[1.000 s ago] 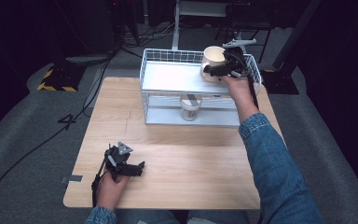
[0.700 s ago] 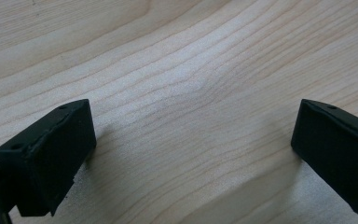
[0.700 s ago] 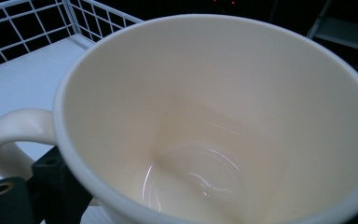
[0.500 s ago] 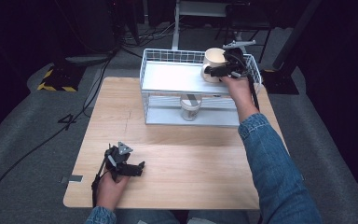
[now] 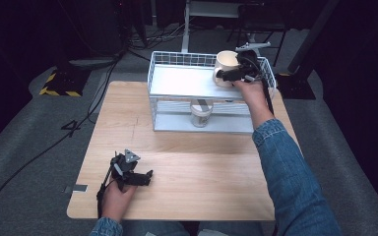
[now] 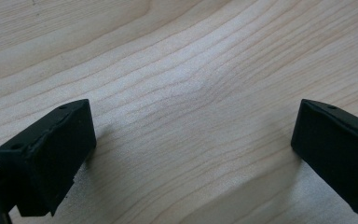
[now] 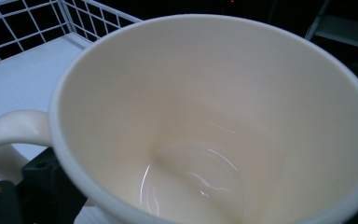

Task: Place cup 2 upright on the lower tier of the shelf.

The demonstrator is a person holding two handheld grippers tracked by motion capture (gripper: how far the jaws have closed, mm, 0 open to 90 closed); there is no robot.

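I stretch my right gripper (image 5: 229, 74), clamped on the mug (image 5: 225, 65), over the rack (image 5: 177, 81); my left gripper (image 5: 145, 178) rests apart on the table (image 5: 202, 177).

A light wooden rectangular table (image 5: 187, 167) carries a white wire two-tier rack (image 5: 177, 81) at its far edge. A clear lidded jar (image 5: 200, 114) stands on the lower tier. Black cables (image 5: 54, 142) cross the grey floor at left.

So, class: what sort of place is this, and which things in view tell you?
Probably a lab or recording studio, not a kitchen: a lone wooden table on grey carpet, dark surroundings, cables on the floor, hazard tape.
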